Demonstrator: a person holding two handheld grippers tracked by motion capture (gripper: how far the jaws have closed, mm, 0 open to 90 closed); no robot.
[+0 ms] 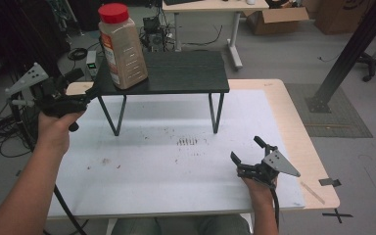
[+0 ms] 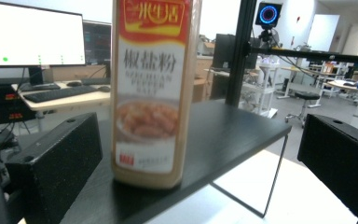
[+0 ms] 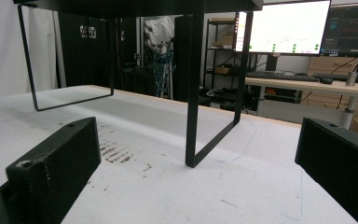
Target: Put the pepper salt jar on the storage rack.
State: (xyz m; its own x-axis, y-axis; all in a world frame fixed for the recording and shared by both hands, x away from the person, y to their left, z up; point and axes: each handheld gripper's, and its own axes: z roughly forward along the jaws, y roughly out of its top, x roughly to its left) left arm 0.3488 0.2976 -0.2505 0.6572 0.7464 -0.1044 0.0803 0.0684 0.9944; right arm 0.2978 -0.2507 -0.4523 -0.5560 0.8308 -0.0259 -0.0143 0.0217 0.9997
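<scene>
- Left gripper (image 1: pixel 89 93) held at the left end of the black raised shelf (image 1: pixel 186 73), jaws spread wide and level with the seasoning bottle (image 1: pixel 121 46), not yet touching it.
- In the left gripper view, bottle (image 2: pixel 151 93) framed between the two black jaws with a gap on either side.
- Right gripper (image 1: pixel 249 154) resting low on the white table (image 1: pixel 152 166) near the front right, jaws also spread, holding nothing, well apart from the bottle.
- Bottle standing on the shelf's left end, close to its edge.
- Upright: long axis vertical, red cap (image 1: pixel 113 12) on top, printed label facing the left gripper.
- Probably a clear plastic jar, nearly full of pale powder: moderately heavy, fairly stiff walls, smooth and likely a little slippery.
- Tall and narrow, so likely to tip if pushed near the cap.
- Best taken across the mid-body, at or below the label's middle, squeezing the flat sides firmly but not hard.
</scene>
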